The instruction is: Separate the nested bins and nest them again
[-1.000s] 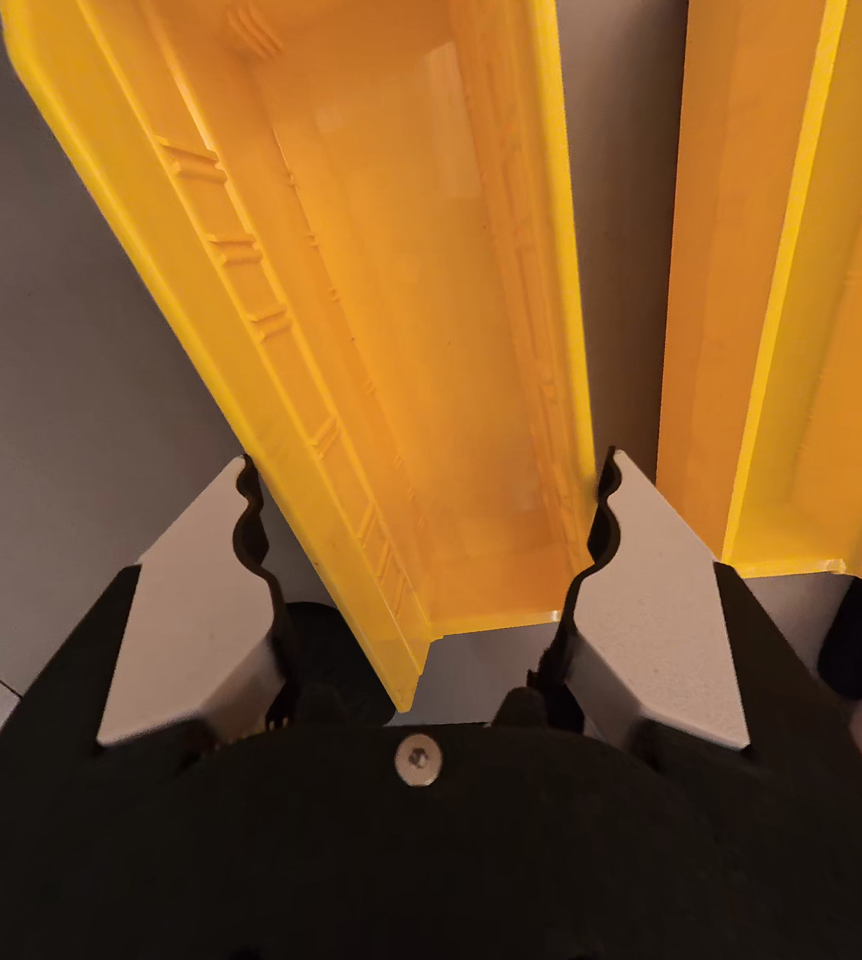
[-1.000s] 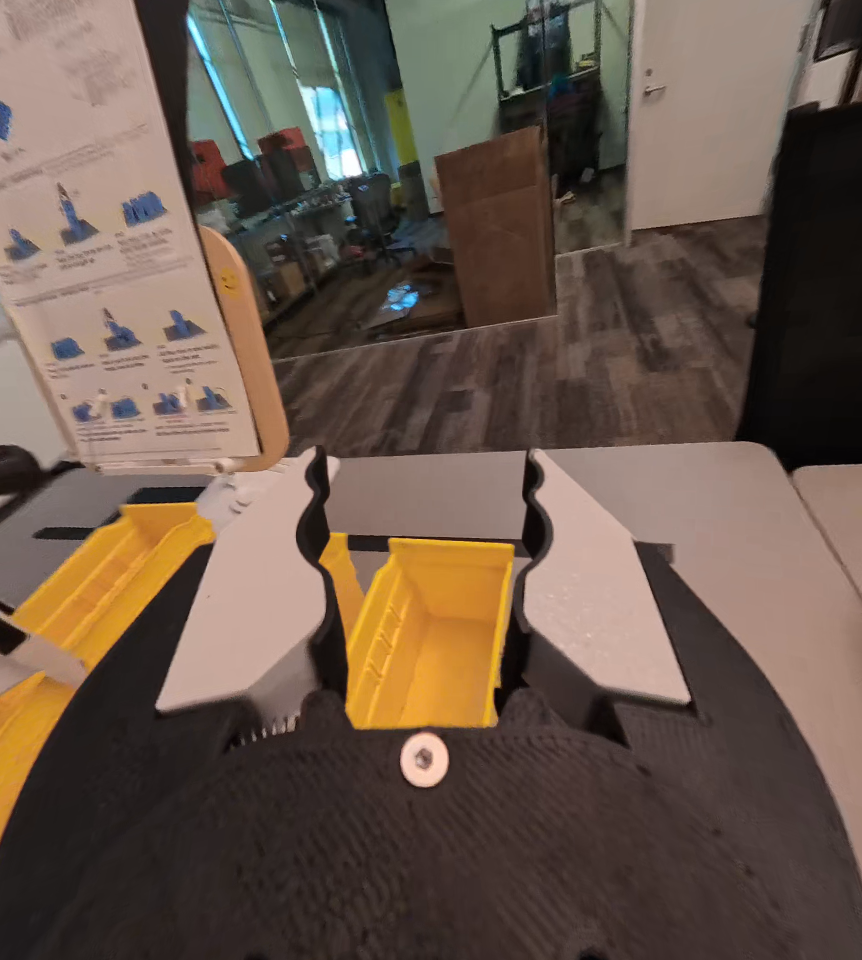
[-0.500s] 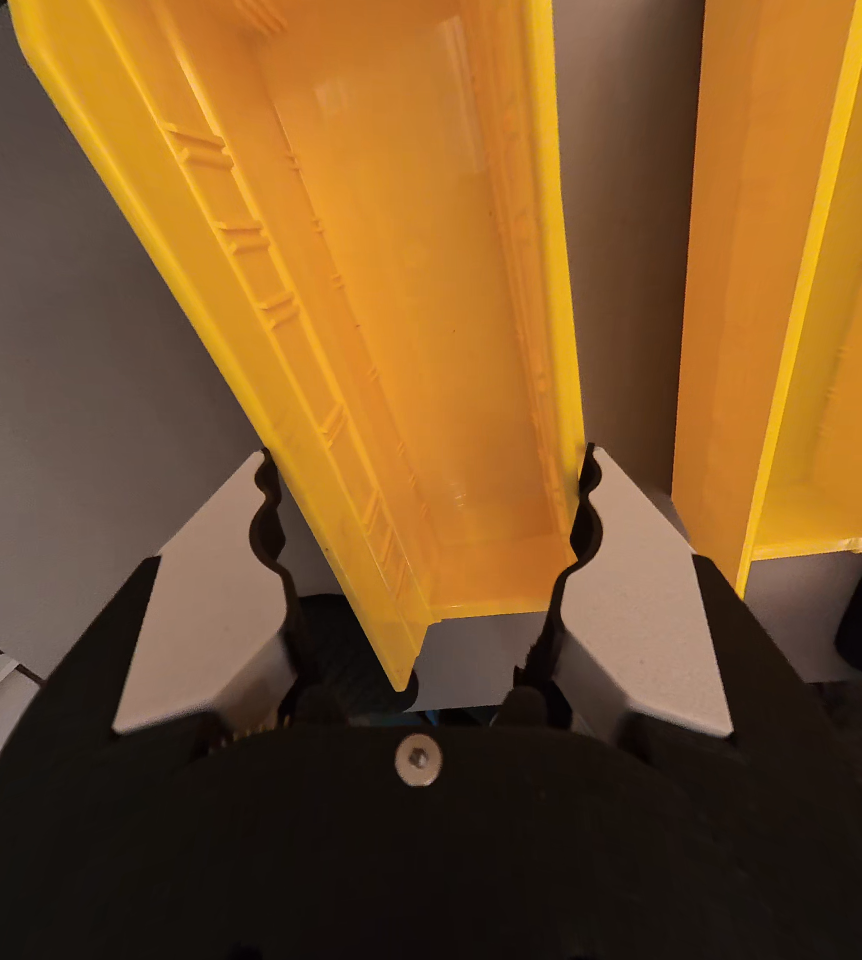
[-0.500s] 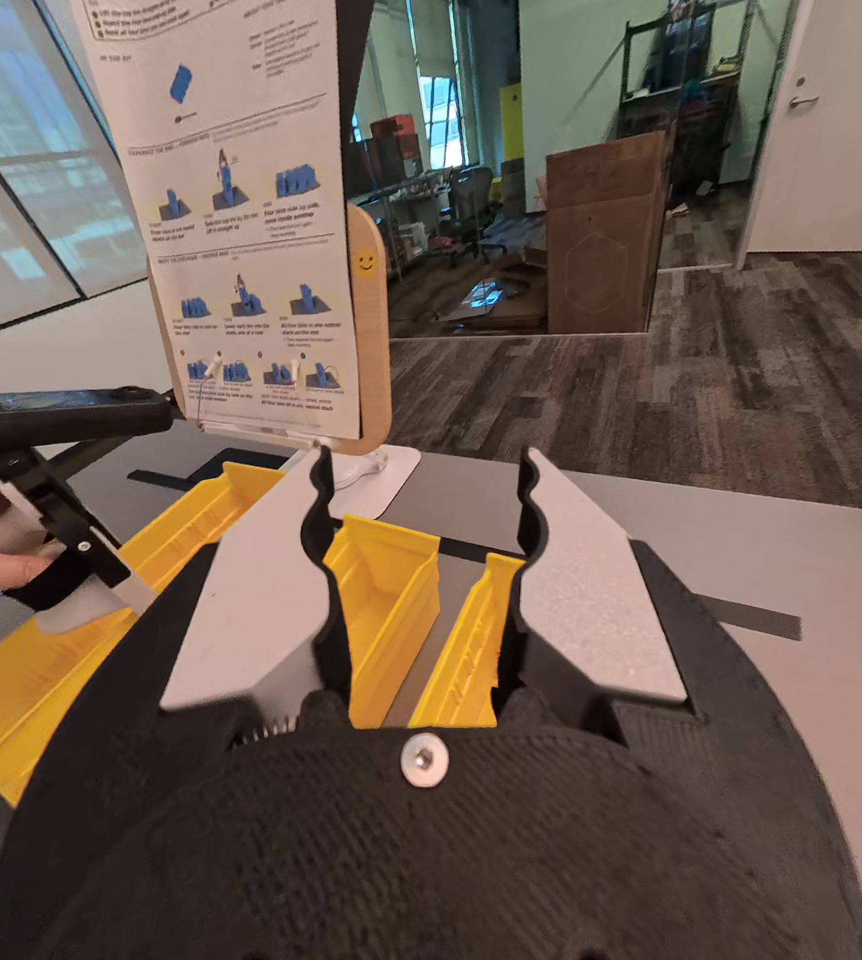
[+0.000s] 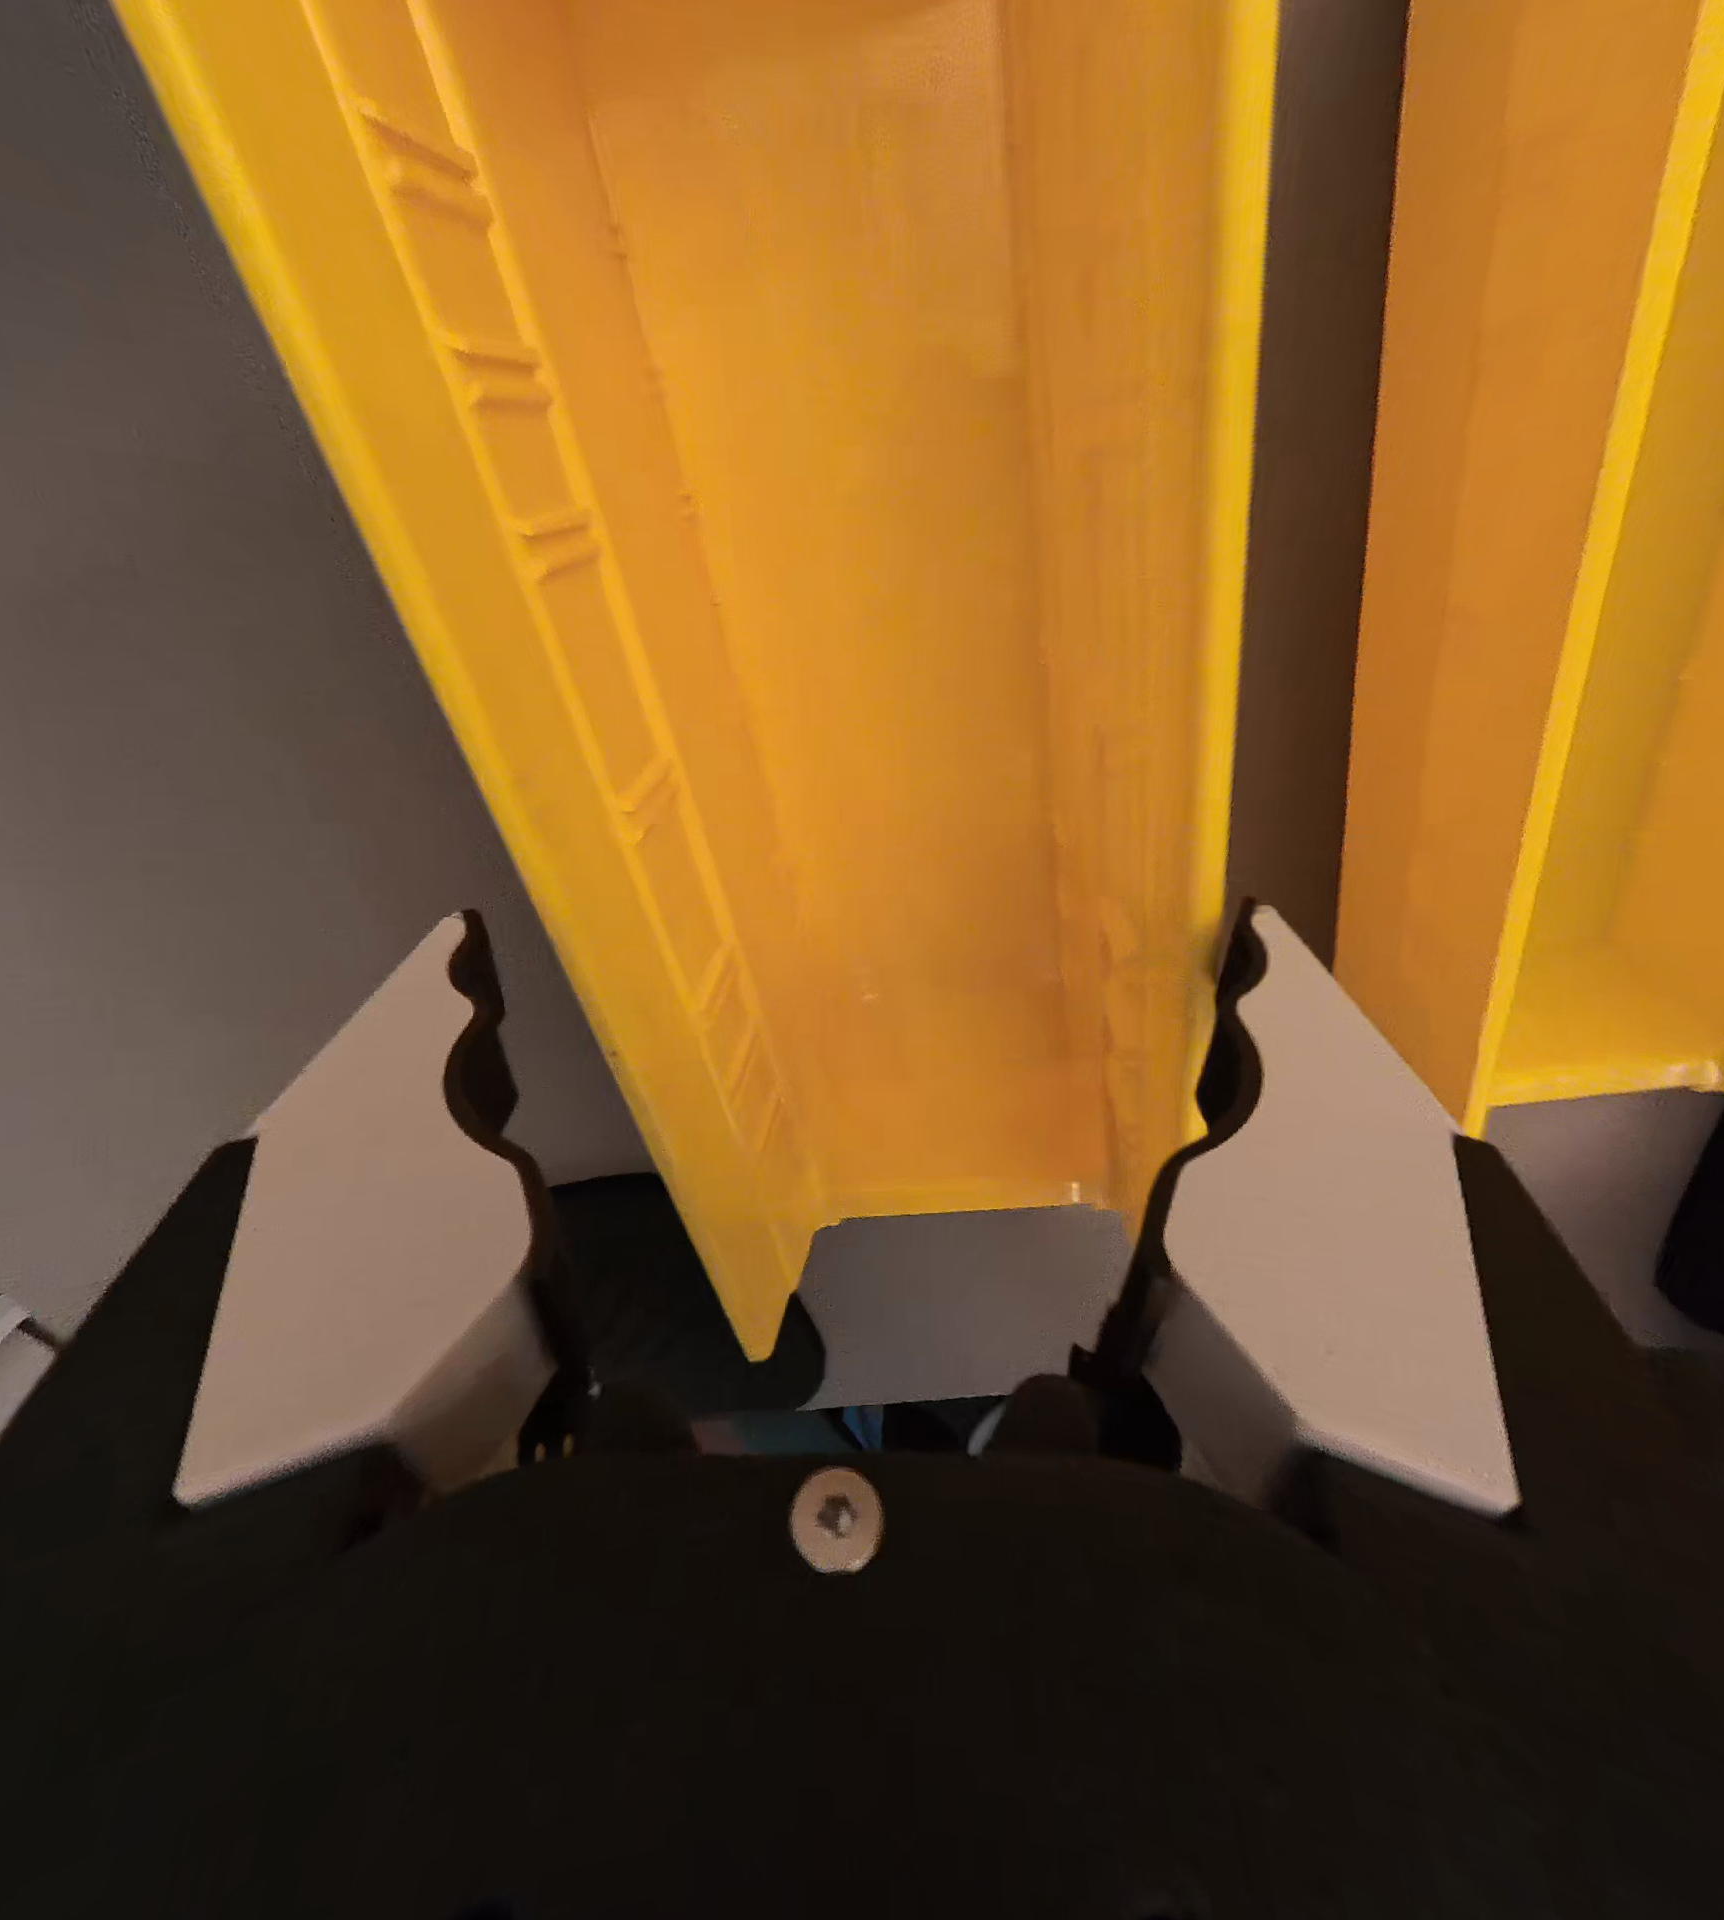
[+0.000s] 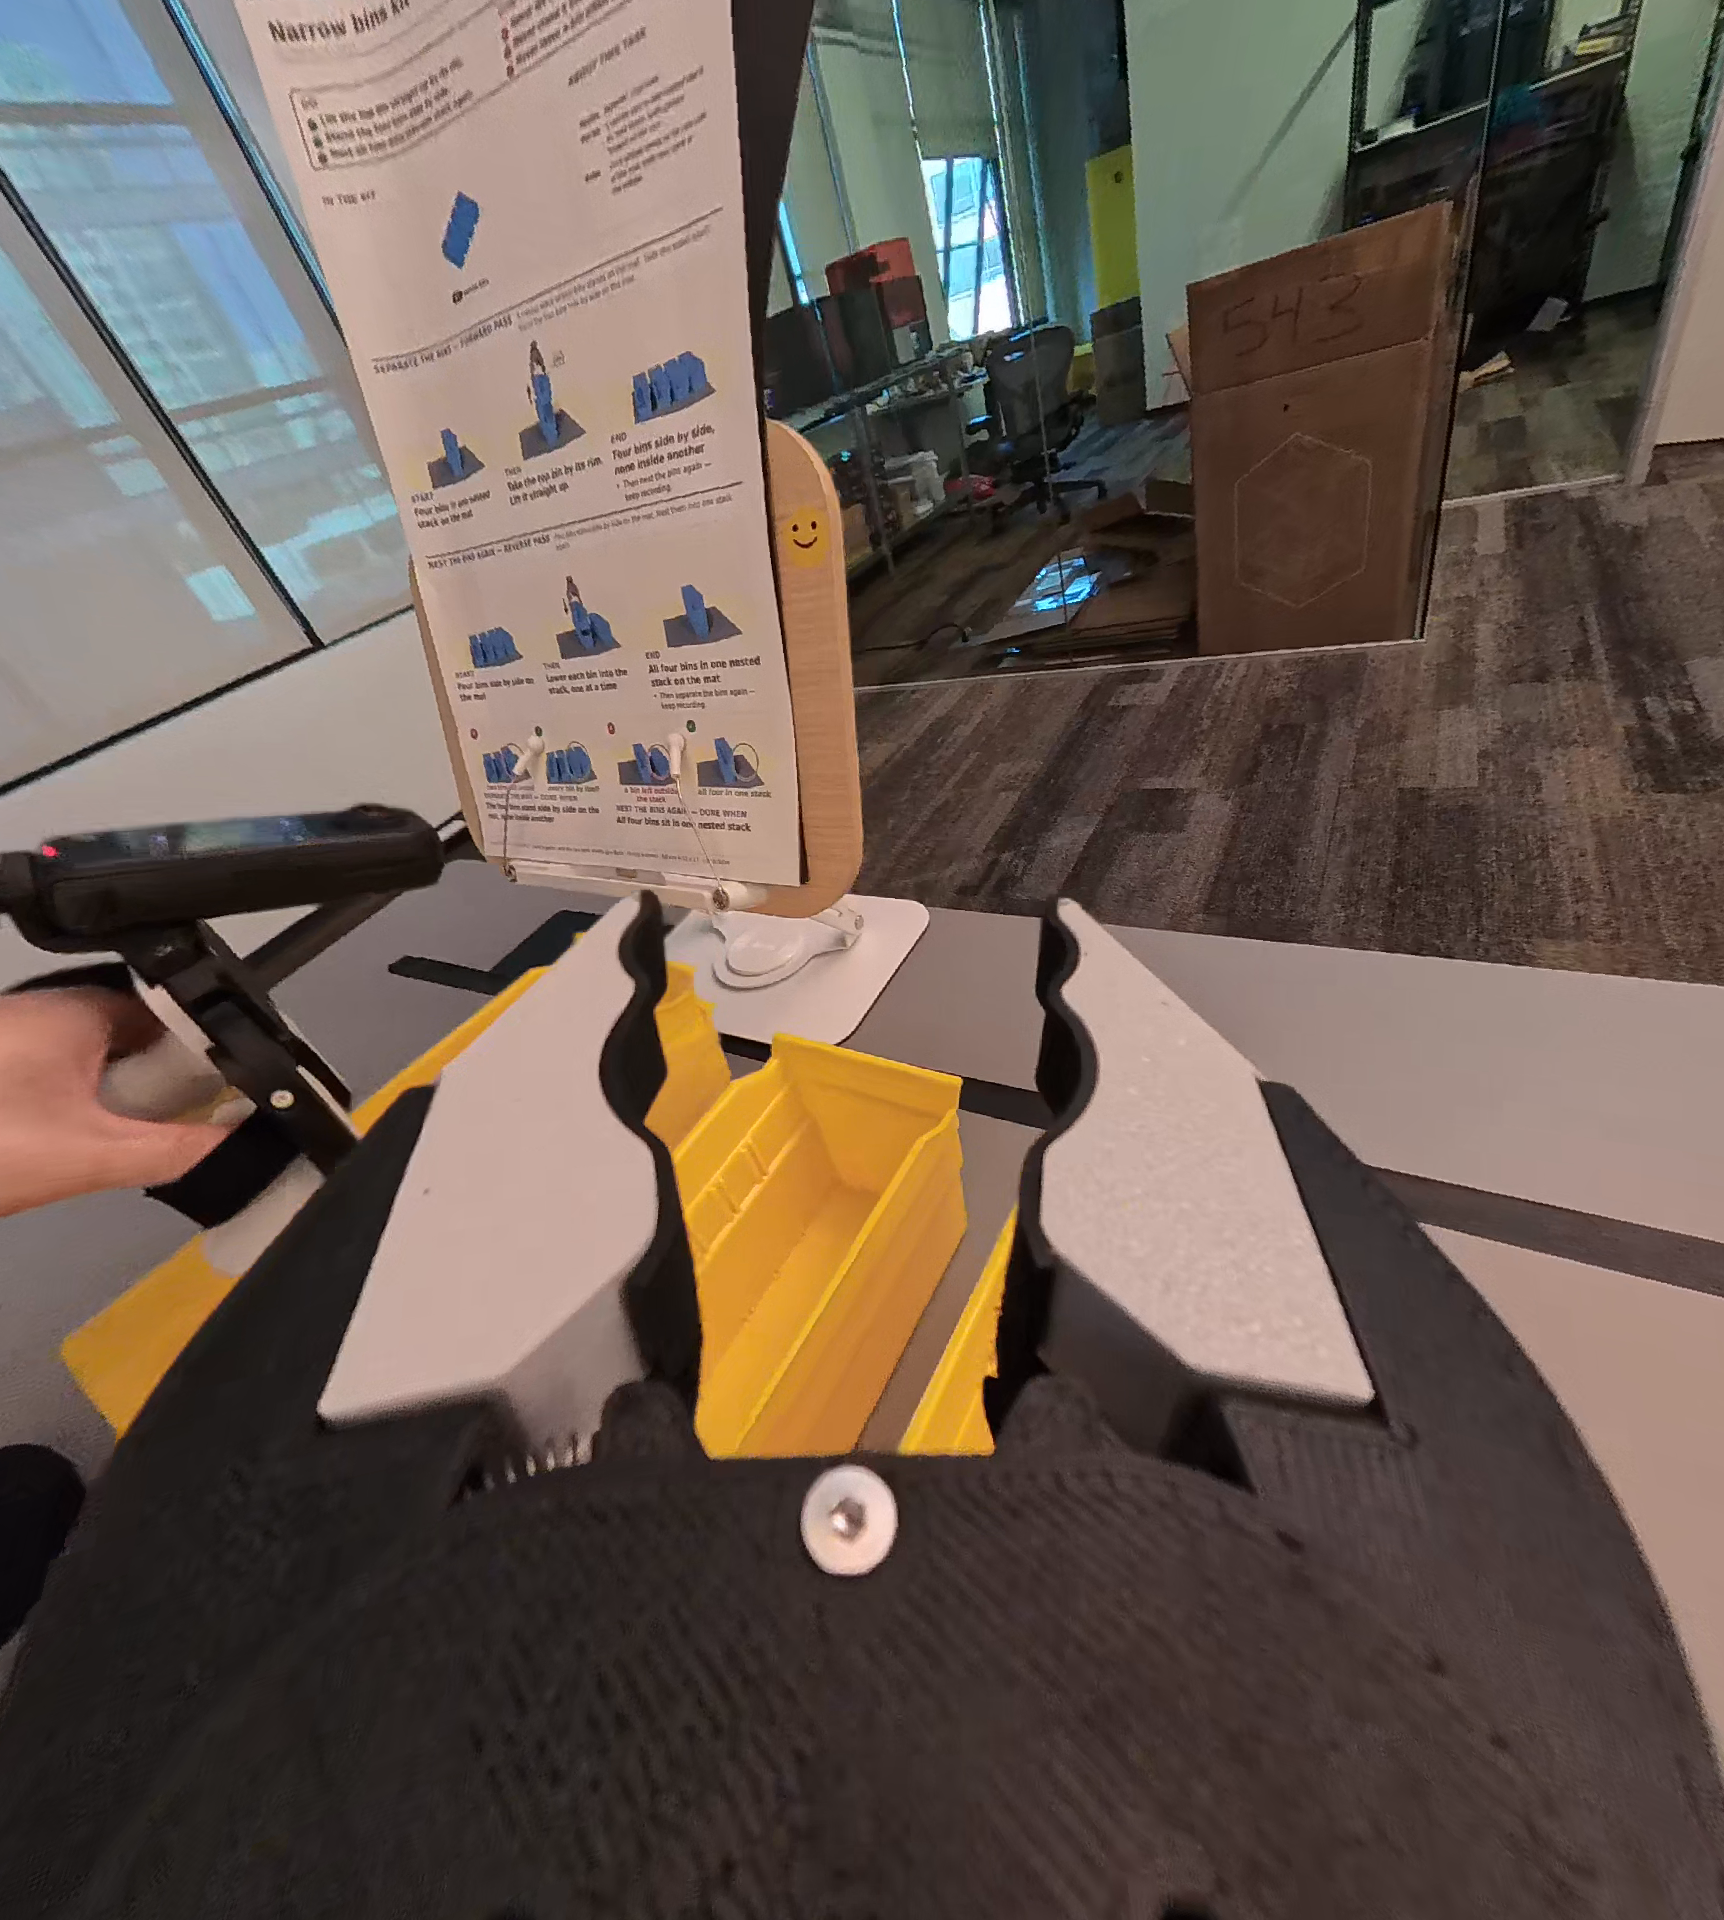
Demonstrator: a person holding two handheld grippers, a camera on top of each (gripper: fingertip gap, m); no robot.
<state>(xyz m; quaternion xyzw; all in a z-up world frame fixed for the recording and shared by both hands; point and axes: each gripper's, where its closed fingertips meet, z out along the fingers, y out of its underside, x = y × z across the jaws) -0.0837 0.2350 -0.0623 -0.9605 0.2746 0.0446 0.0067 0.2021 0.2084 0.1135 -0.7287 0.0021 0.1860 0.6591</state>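
the yellow plastic bins are lying separated, side by side, on the grey surface (image 6: 1460,1091). each one is long and narrow, open at the top, with tall side walls, a brighter rolled rim and a low cut-down front end.

in the left wrist view one narrow yellow bin (image 5: 889,623) is running away from the camera between the left gripper (image 5: 853,977) jaws. its inner left wall is showing a raised ladder-like row of short double ribs, and its floor is looking smooth and orange in the shade. the jaws are standing wide: the right fingertip (image 5: 1253,966) is sitting against the outside of the bin's right rim, while grey surface is showing between the left fingertip (image 5: 463,966) and the bin's left wall, so the bin is lying between them ungripped. a neighbouring yellow bin (image 5: 1564,520) is lying just beside it to the right, a strip of surface between the two.

in the right wrist view the right gripper (image 6: 842,966) is hovering above the row with its jaws released and bare. below them another yellow bin (image 6: 837,1226) is showing the same ribs on its inner wall, with part of a further bin (image 6: 962,1371) just beside it on the right. the left-hand bins (image 6: 151,1340) are lying under the other gripper, held by a person's hand (image 6: 16,1112).

behind the bins an instruction sheet (image 6: 567,468) is standing on a wooden board with a white base.
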